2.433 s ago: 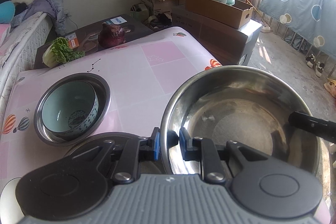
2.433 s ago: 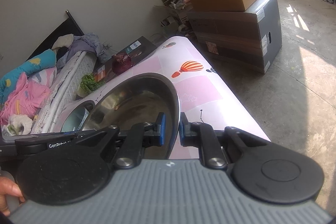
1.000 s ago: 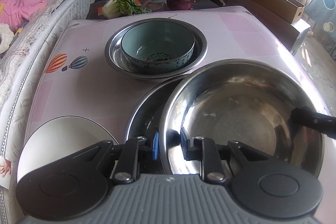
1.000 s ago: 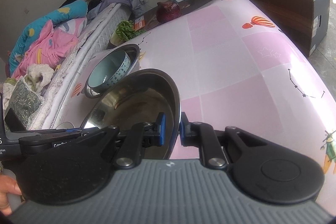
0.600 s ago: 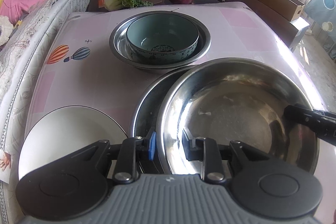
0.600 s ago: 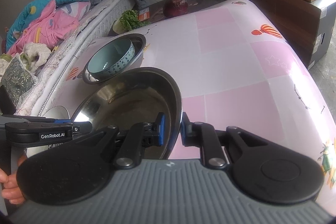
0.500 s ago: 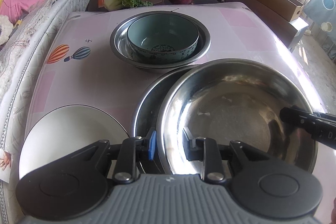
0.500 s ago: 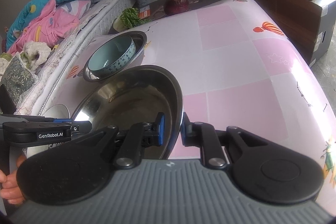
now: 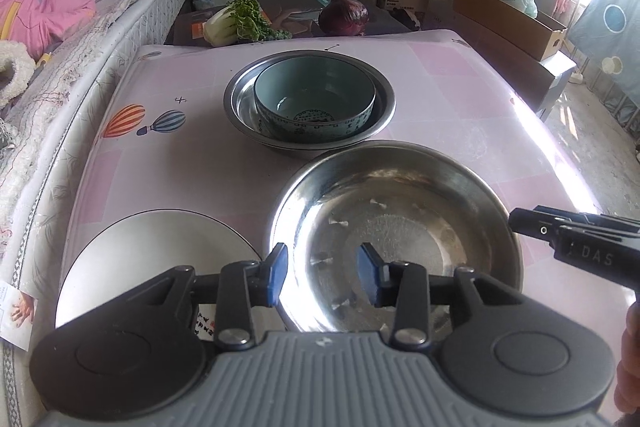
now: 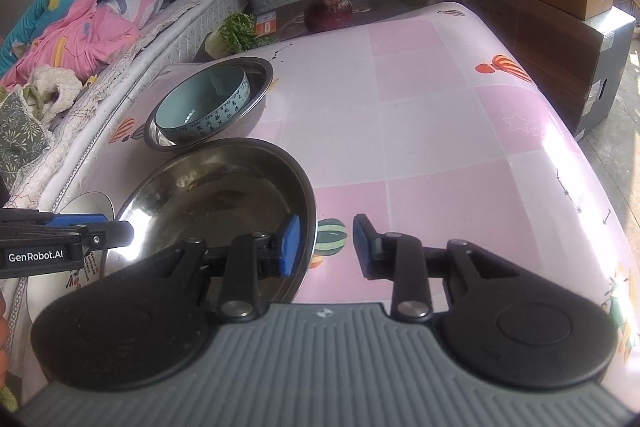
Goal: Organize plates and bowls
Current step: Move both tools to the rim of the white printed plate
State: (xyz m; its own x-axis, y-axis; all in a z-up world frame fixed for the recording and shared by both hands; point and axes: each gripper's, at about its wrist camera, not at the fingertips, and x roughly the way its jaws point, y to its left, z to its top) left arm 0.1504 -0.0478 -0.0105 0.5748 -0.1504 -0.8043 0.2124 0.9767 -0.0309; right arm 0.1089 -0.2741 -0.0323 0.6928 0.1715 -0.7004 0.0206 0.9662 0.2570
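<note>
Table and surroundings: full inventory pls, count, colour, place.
large bowl: 1, steel, near table centre
smaller steel bowl: 1, behind it
ceramic bowl: 1, teal, inside smaller steel bowl
plate: 1, white, near left corner
tablecloth: 1, pink, covers table
leafy greens: 1, green, dark surface beyond table
red cabbage: 1, purple, same surface
left gripper: jaws opening, straddling large bowl's rim
right gripper: jaws opening, straddling opposite rim
</note>
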